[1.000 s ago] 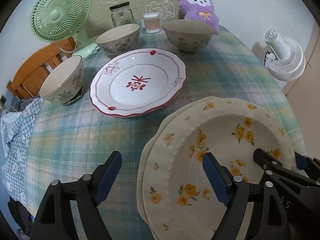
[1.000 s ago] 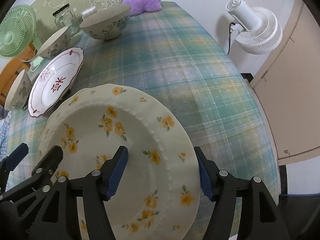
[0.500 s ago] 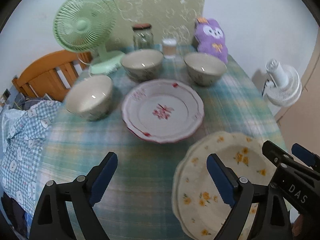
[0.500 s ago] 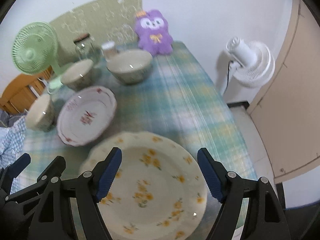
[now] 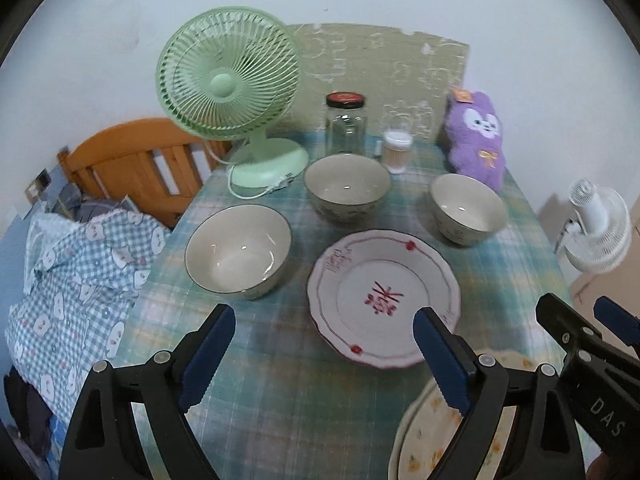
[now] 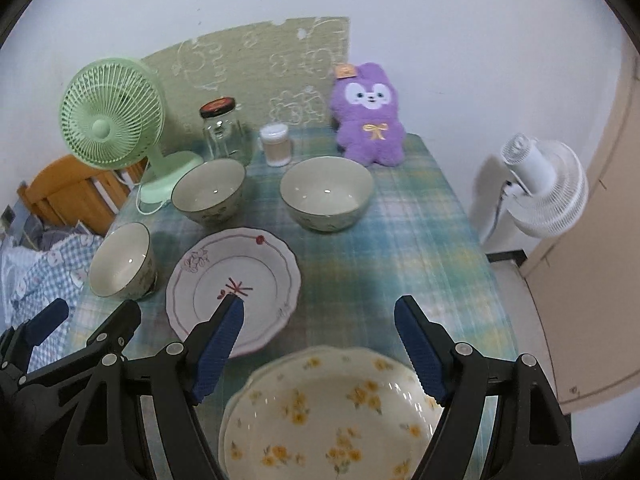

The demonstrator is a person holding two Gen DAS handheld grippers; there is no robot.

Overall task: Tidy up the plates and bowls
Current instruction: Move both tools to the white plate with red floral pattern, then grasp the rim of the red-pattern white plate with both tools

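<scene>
i see both tools, left gripper [image 5: 320, 360] and right gripper [image 6: 320, 352], agape and empty above the plaid tabletop [image 6: 400, 248]; yellow-flowered plates [image 6: 332, 412] at its near edge, white wall [image 6: 440, 40] behind.

Empty right gripper [image 6: 320, 354] hangs wide above the yellow-flowered plates [image 6: 332, 412].

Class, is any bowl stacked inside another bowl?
No, the three bowls stand apart on the tablecloth.
</scene>
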